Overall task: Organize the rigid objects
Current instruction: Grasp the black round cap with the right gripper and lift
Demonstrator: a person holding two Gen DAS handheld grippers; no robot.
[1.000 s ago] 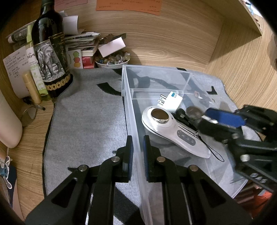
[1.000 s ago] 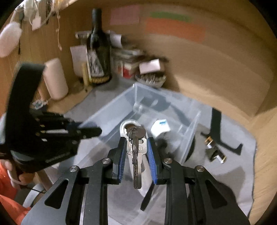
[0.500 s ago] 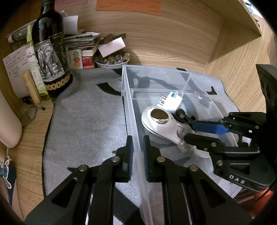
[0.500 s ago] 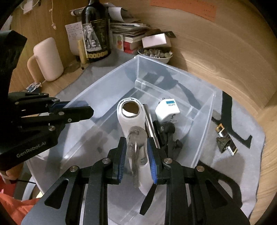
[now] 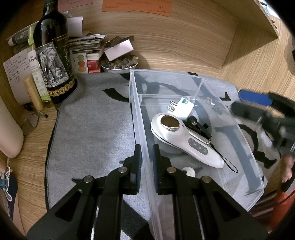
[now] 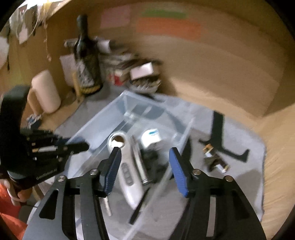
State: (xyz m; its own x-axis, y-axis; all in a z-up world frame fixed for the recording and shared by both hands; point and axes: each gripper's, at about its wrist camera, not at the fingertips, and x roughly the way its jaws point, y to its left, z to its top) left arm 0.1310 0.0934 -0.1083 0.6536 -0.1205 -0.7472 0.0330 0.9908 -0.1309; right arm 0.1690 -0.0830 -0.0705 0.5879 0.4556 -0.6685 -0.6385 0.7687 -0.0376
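Keys (image 6: pixel 107 205) lie in the clear bin (image 5: pixel 245 145), beside the white handheld device (image 5: pixel 184 140). Small, stiff, light metal; probably best pinched across the flat bow. The right claw (image 6: pixel 144 169), jaws just opened, holds nothing. The left claw (image 5: pixel 147 162) clamps the bin's near wall.

No legible text is found; elephant picture is seen on wine bottle (image 5: pixel 52 61) label, far left of jaws.

1. Mat (image 5: pixel 95 129) — grey with black markings.
2. Wine bottle (image 5: pixel 53 55) — dark glass, elephant label, gold coin band.
3. Bin (image 5: pixel 239 140) clear; handheld device (image 5: pixel 186 140) white; plug adapter (image 5: pixel 184 109) white.
4. Wall note (image 5: pixel 136 5) orange.
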